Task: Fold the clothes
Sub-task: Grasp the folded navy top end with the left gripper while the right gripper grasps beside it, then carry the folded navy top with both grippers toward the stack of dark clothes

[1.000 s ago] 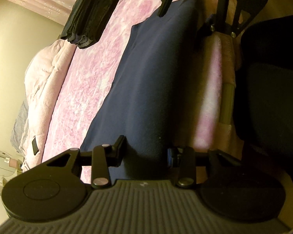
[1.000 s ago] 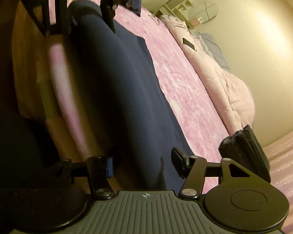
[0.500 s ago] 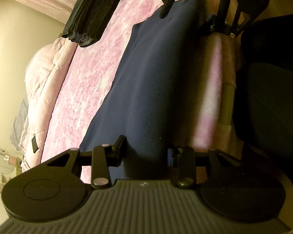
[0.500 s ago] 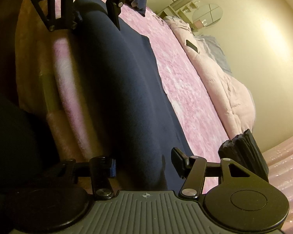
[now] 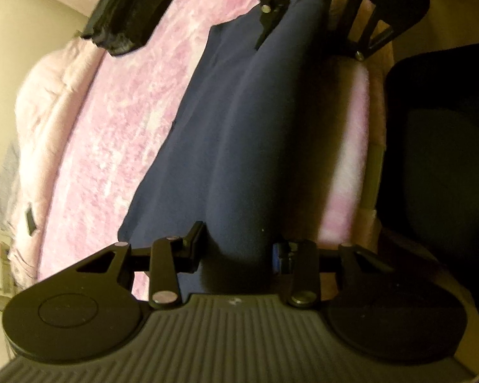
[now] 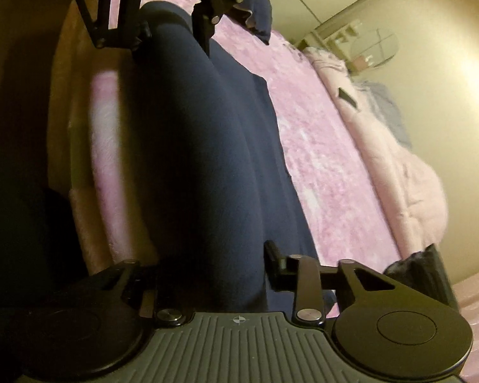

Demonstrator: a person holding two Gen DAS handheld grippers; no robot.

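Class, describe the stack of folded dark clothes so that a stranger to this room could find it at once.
Start at the bed with the pink blanket. A navy garment lies spread along its near edge, held by the left gripper and right gripper. Beyond it, apart on the blanket, sits the stack of folded dark clothes: compact and layered, not spread flat.

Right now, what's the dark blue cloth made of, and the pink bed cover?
The dark blue cloth looks like soft, matte knit fabric, maybe cotton jersey: it drapes in smooth rounded folds without shine. The pink bed cover seems plush, perhaps crushed velvet or fleece: its mottled patches catch light unevenly. Blur leaves both uncertain.
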